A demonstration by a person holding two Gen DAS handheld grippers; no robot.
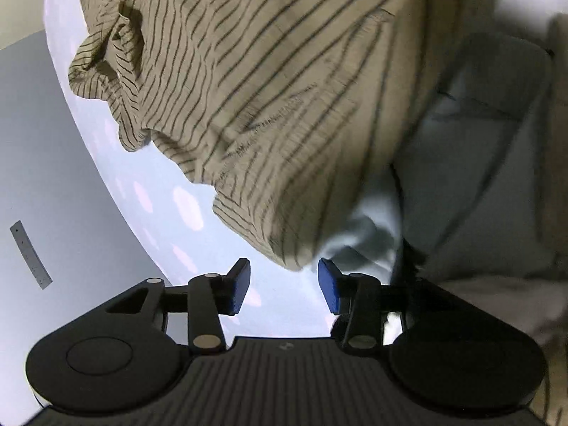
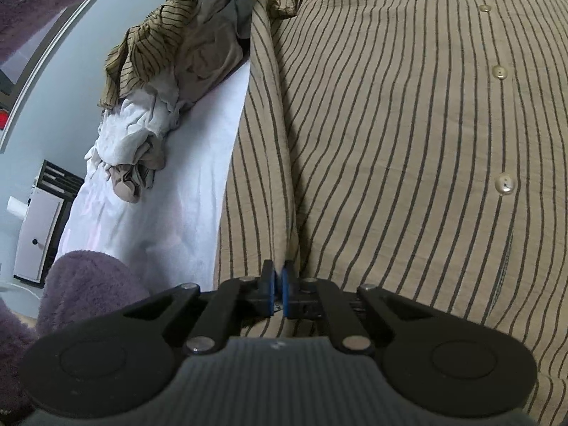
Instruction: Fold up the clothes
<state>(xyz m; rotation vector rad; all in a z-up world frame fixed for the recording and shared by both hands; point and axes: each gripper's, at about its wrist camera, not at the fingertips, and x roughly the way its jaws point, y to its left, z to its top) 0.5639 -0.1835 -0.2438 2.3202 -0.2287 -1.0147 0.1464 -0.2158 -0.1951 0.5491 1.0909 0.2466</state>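
Observation:
A tan shirt with thin dark stripes and a button placket [image 2: 390, 124] lies spread on the bed. My right gripper [image 2: 278, 284] is shut on a fold of it near its lower edge. In the left wrist view the same shirt [image 1: 248, 88] hangs bunched and blurred above the sheet, a corner drooping just in front of my left gripper [image 1: 282, 284]. The left gripper is open, its blue pads [image 1: 239, 285] apart and holding nothing.
A pile of other clothes [image 2: 159, 81], tan striped, beige and white, lies at the bed's far left on the white sheet [image 2: 159, 220]. A purple fleece sleeve [image 2: 81, 284] is at lower left. A pale blue cloud-print sheet [image 1: 177, 213] and grey fabric [image 1: 479, 177] show in the left wrist view.

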